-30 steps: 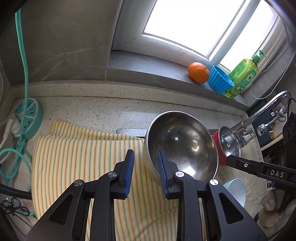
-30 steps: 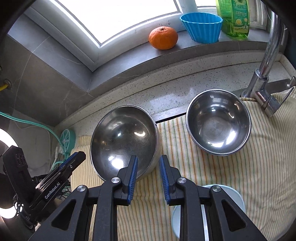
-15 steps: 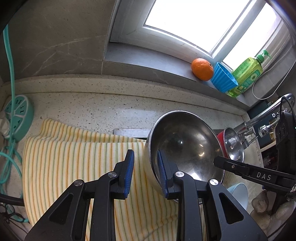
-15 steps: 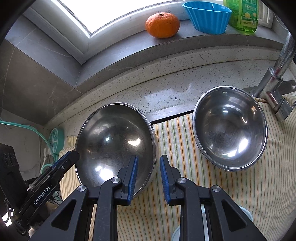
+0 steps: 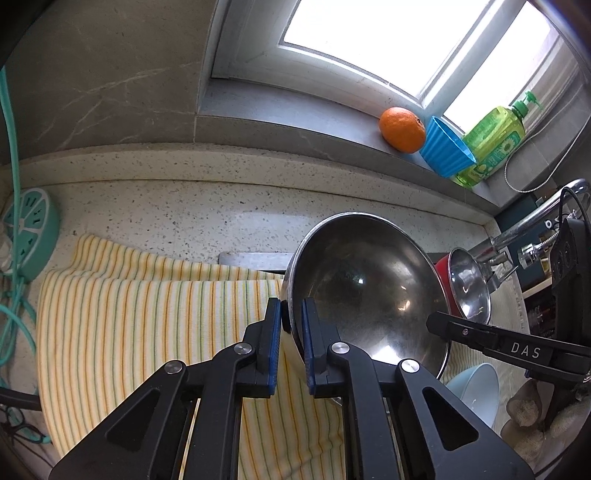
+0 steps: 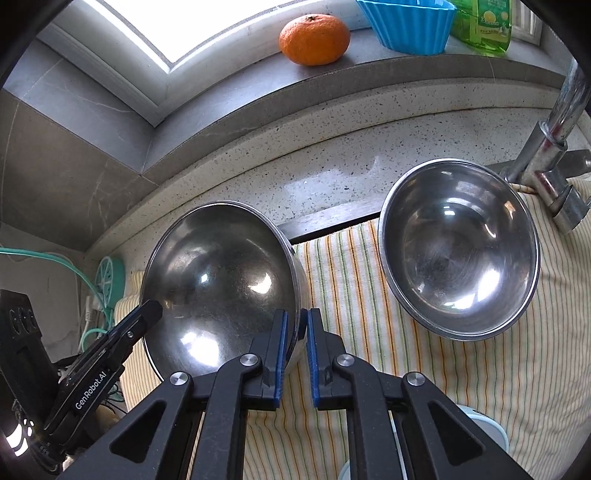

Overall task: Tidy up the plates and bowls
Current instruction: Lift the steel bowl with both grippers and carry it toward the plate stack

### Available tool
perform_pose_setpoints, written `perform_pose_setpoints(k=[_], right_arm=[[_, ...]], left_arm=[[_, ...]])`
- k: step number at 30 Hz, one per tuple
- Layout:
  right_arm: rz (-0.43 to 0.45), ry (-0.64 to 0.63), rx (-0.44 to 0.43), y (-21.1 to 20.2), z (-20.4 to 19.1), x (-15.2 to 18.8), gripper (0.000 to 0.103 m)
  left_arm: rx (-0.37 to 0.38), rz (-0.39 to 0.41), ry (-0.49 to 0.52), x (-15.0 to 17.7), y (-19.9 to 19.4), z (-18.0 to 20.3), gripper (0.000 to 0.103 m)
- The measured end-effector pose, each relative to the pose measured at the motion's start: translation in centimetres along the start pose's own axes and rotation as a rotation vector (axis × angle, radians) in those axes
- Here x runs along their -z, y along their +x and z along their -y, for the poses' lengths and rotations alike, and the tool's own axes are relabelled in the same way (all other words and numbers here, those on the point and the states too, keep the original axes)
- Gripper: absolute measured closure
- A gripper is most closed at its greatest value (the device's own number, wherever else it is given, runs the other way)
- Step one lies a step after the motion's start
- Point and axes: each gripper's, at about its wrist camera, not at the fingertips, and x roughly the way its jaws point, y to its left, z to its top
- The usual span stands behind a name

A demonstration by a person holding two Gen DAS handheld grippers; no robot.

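Two grippers clamp one large steel bowl (image 5: 369,291) from opposite sides: the left gripper (image 5: 291,332) has just closed its blue pads on the bowl's left rim, the right gripper (image 6: 296,343) has just closed on its right rim. The bowl is tilted over a yellow striped dish towel (image 6: 369,295). To its right, a smaller steel bowl (image 6: 458,247) rests on the towel by the chrome faucet (image 6: 554,147). A pale blue bowl (image 5: 476,391) lies nearer. On the far windowsill sit an orange (image 6: 314,38), a blue fluted cup (image 6: 406,26) and a green soap bottle (image 5: 495,140).
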Motion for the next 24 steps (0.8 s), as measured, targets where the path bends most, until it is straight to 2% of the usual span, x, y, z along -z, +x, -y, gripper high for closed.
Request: perform_pose_setpoints(k=[12, 24], right_arm=[[-0.011, -0.023, -0.019, -1.5, -0.9, 1.7, 0.094], [-0.019, -0.097, -0.046, -4.1, -3.1, 4.8, 0.093]], left_arm=[[-0.022, 0.046, 0.004, 1.1, -2.9, 0.1, 0.094], [-0.052, 0.103, -0.036, 3.9, -7.3, -0.1, 0.094]])
